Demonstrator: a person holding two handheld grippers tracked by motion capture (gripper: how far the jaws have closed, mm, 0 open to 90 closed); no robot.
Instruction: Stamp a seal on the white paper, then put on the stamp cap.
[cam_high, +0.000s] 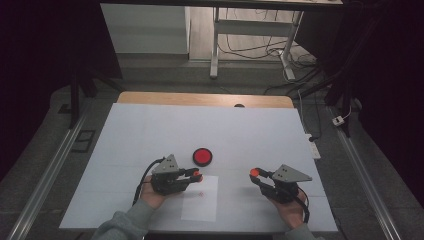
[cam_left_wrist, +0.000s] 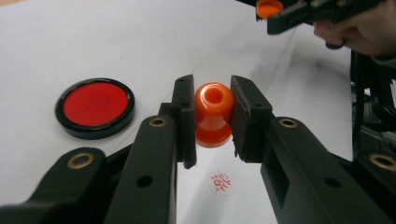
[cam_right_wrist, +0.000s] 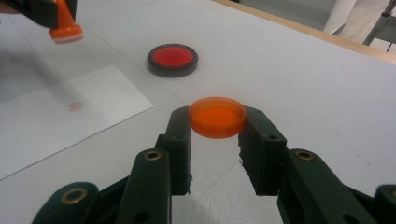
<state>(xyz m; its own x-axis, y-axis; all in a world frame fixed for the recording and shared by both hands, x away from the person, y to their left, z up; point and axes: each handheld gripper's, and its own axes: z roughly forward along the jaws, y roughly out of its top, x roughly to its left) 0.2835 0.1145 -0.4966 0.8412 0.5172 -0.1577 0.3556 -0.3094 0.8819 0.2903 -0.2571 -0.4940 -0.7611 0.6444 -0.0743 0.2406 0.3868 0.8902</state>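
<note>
My left tongs (cam_left_wrist: 212, 116) pinched the orange stamp (cam_left_wrist: 213, 114) by its waist, both jaws pressed against it, near the centre of the left gripper view. In the right gripper view the same stamp (cam_right_wrist: 65, 28) hung in the upper left corner, its flat face down and above the white paper (cam_right_wrist: 56, 116), not touching it. My right tongs (cam_right_wrist: 217, 119) gripped the round orange cap (cam_right_wrist: 217, 116) by its rim, in the middle of that view.

I judged the printing already done, because a small red mark (cam_left_wrist: 222, 183) sat on the paper just below the stamp. So the step in hand was, I think, to bring stamp and cap together. To do it well I would keep the stamp upright and bring its face level with the open side of the cap. Then I would join them slowly, because both grips were narrow and a tilt could push the cap out.

Further out, the red ink pad (cam_high: 202, 156) in its black ring lay in the centre of the high view, just above the paper, on the white counter (cam_high: 150, 130). Nothing stood between the two tongs. I only had to keep the wet face away from the paper and the counter.
</note>
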